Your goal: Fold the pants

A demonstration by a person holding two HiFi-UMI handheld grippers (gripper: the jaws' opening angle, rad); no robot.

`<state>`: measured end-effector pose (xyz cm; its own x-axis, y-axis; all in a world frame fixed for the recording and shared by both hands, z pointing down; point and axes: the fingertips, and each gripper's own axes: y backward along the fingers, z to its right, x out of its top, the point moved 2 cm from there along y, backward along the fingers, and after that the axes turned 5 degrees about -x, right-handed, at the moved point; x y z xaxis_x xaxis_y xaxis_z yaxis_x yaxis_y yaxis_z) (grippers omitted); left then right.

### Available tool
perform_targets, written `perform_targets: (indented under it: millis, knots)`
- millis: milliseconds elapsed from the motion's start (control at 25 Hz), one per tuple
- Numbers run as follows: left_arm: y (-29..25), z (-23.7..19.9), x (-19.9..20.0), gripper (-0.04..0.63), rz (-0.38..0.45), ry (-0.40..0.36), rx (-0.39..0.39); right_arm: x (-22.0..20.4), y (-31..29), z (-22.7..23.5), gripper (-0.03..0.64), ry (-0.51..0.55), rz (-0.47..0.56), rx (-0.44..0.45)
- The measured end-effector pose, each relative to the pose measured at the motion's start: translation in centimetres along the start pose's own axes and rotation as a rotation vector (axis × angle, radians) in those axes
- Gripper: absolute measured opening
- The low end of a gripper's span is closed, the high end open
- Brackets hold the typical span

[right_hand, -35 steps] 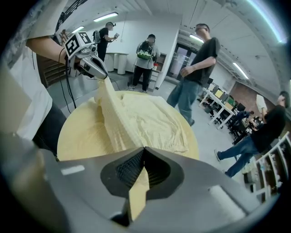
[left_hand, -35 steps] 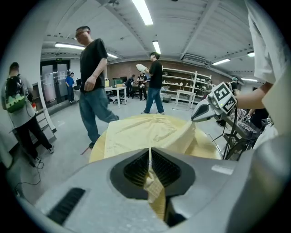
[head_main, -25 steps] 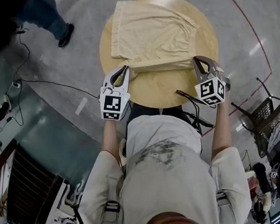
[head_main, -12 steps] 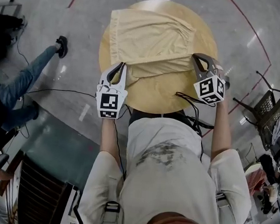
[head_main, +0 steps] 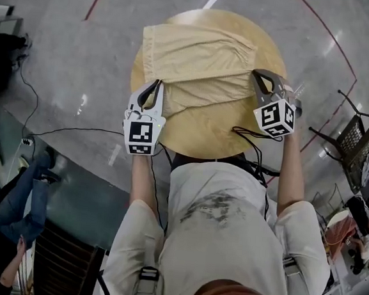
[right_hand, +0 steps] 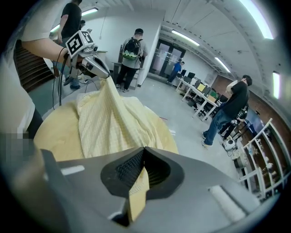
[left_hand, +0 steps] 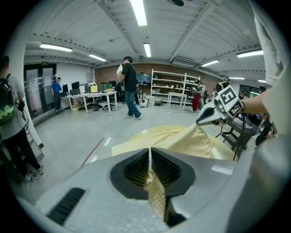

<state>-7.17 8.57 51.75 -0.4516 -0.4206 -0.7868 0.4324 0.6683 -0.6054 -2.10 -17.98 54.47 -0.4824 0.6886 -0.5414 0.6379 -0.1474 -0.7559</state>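
- Head view: pale-yellow cloth pants (head_main: 199, 55) on the round wooden tabletop (head_main: 205, 131), near edge lifted;
- Left gripper view: left hand-held gripper (left_hand: 150, 159) clamped on the cloth's edge;
- Right gripper view: right hand-held gripper (right_hand: 142, 163) likewise (limp, light cloth, I judge; corners suit gripping).

Each pinched corner of the pants (head_main: 198, 61) vanishes between closed jaws, under the tips of the left gripper (head_main: 156, 85) and the right gripper (head_main: 260, 76). In both gripper views the grey gripper body hides the cloth's near part and most of the table (right_hand: 54, 132). A bystander (head_main: 22, 200) is cut off by the head view's left edge, and the contents of the shelves (left_hand: 170, 86) are too small to tell.
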Motion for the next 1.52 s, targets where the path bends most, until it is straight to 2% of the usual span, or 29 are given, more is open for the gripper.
perform_targets:
  millis: [320, 800, 1520]
  knots:
    - [-2.5, -3.9, 1.5, 0.026, 0.003, -0.019, -0.018, 1.5, -2.4, 1.3, 0.011, -0.017, -0.018, -0.022]
    - [-6.8, -6.4, 2.6, 0.026, -0.006, -0.027, -0.033, 1.1, -5.1, 3.3, 0.011, -0.037, -0.048, -0.050]
    - [-13.7, -10.0, 1.0, 0.026, -0.040, -0.031, -0.040, 0.0, -9.3, 4.5, 0.012, -0.104, -0.114, -0.127]
